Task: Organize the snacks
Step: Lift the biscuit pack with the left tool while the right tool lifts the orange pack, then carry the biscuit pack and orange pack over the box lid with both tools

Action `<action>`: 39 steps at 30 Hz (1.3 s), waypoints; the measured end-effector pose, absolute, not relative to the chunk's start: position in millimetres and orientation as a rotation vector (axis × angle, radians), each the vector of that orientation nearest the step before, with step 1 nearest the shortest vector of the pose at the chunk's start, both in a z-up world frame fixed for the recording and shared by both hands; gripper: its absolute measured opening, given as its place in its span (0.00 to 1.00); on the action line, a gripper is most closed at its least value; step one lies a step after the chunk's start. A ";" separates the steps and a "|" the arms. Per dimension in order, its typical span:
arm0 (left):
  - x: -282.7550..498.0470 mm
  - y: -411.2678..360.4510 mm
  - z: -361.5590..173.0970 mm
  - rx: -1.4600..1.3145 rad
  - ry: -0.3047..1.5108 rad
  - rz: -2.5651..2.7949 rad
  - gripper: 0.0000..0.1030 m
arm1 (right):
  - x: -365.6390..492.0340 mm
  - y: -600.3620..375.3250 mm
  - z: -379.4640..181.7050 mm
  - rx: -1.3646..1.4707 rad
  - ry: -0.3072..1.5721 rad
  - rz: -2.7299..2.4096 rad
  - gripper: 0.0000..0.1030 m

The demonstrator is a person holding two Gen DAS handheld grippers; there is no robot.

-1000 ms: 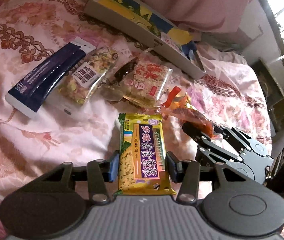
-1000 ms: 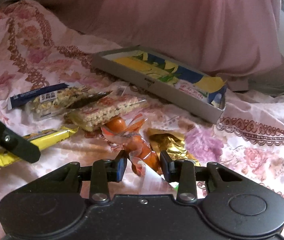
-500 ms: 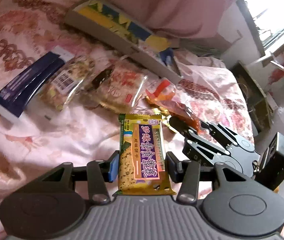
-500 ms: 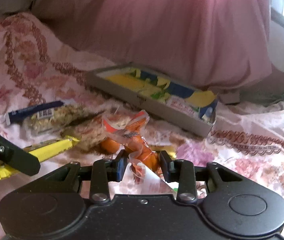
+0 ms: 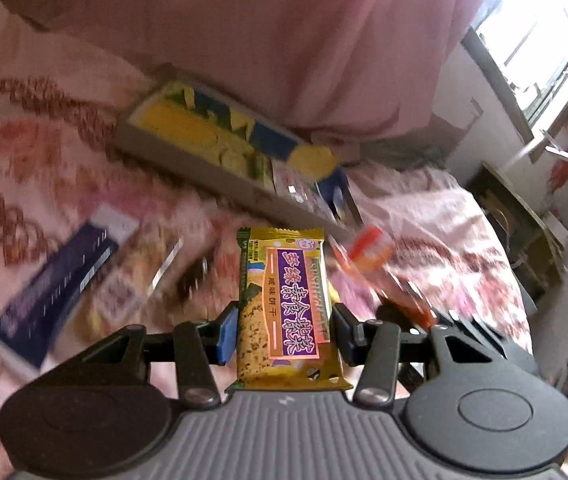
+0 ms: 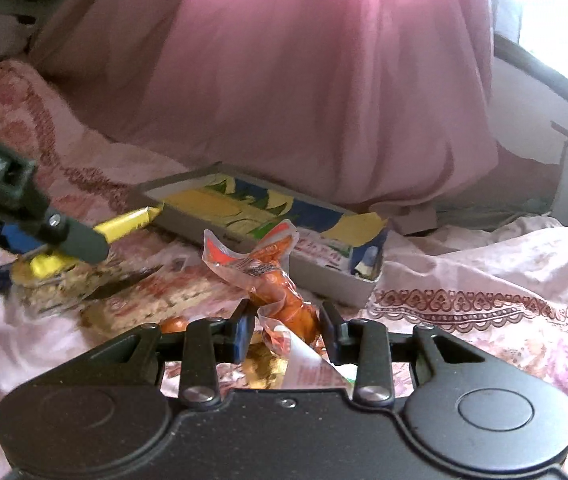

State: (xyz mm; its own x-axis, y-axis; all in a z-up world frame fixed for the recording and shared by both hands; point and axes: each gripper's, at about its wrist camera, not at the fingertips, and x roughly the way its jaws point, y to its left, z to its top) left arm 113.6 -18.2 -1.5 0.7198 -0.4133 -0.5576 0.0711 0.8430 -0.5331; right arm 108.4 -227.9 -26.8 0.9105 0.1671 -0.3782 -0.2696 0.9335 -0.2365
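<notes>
Left gripper (image 5: 282, 330) was clamped on a yellow biscuit packet (image 5: 284, 304) with a purple label. The blue-padded finger pressed its left edge and the black finger its right edge. The packet stood lengthwise up the centre of the left wrist frame, its sealed top edge reaching toward a shallow cardboard box (image 5: 220, 156).

That box lay diagonally across the middle of the frame on a pink floral bedspread (image 5: 24, 168). Its bottom showed yellow, blue and green print. Behind it, filling the upper frame, hung a pink cloth (image 5: 264, 40).

Lower left of the left wrist view, blurred: a dark blue packet (image 5: 52, 292) lay flat on the bedspread. Beside it to the right were clear-wrapped snacks (image 5: 140, 276), too smeared to tell apart.

Right gripper (image 6: 284, 326) was closed on an orange sausage snack pack (image 6: 280, 280) with clear plastic wrapping, held between the fingers at lower centre of the right wrist frame. Its twisted top flared upward in front of the box's near wall (image 6: 323, 276). In the left wrist view the same orange pack (image 5: 367, 252) appeared just right of the biscuit packet, blurred.

In the right wrist view the left gripper (image 6: 68, 236) entered from the left edge, the yellow packet (image 6: 128, 222) projecting toward the box's left corner. Both held snacks were outside the box. A few more wrapped snacks (image 6: 124, 292) lay on the bedspread below.
</notes>
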 end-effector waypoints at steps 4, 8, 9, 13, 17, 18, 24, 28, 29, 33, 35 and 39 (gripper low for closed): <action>145.3 -15.0 9.2 -0.487 0.713 -0.235 0.51 | 131.5 -231.0 -17.7 -0.258 0.333 0.204 0.37; 178.4 -11.6 24.4 -0.459 0.686 -0.182 0.51 | 166.3 -229.5 -5.4 -0.215 0.283 0.162 0.37; 185.1 -10.7 27.2 -0.464 0.673 -0.175 0.51 | 175.4 -229.2 -4.0 -0.206 0.273 0.158 0.37; 217.5 -11.0 36.0 -0.449 0.627 -0.139 0.51 | 214.1 -228.1 -5.1 -0.190 0.259 0.152 0.37; 254.9 -19.3 38.5 -0.404 0.613 -0.124 0.51 | 246.1 -228.5 -12.2 -0.180 0.253 0.154 0.37; 263.9 -21.7 37.8 -0.391 0.611 -0.122 0.51 | 251.1 -228.3 -14.0 -0.181 0.252 0.155 0.37; 316.2 -35.5 17.1 -0.369 0.660 -0.091 0.51 | 288.8 -233.0 -36.8 -0.183 0.270 0.168 0.37; 336.7 -44.7 0.3 -0.332 0.670 -0.097 0.51 | 305.4 -234.7 -47.0 -0.171 0.315 0.189 0.37; 340.0 -46.1 -4.3 -0.333 0.676 -0.094 0.51 | 309.3 -235.6 -50.8 -0.170 0.332 0.190 0.37; 350.4 -46.1 -22.7 -0.348 0.716 -0.064 0.51 | 318.3 -237.2 -60.8 -0.167 0.371 0.203 0.37; 353.1 -44.8 -29.6 -0.354 0.726 -0.043 0.51 | 319.5 -234.0 -62.4 -0.187 0.369 0.207 0.37; 356.6 -42.5 -36.9 -0.341 0.745 -0.011 0.51 | 325.6 -230.4 -65.2 -0.188 0.381 0.221 0.37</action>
State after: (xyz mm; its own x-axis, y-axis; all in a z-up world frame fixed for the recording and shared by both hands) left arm 356.6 -42.5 -36.9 0.7379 -0.1296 -0.6623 -0.1105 0.9449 -0.3080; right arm 325.6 -230.4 -65.2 0.9049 0.1775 -0.3868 -0.2476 0.9588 -0.1393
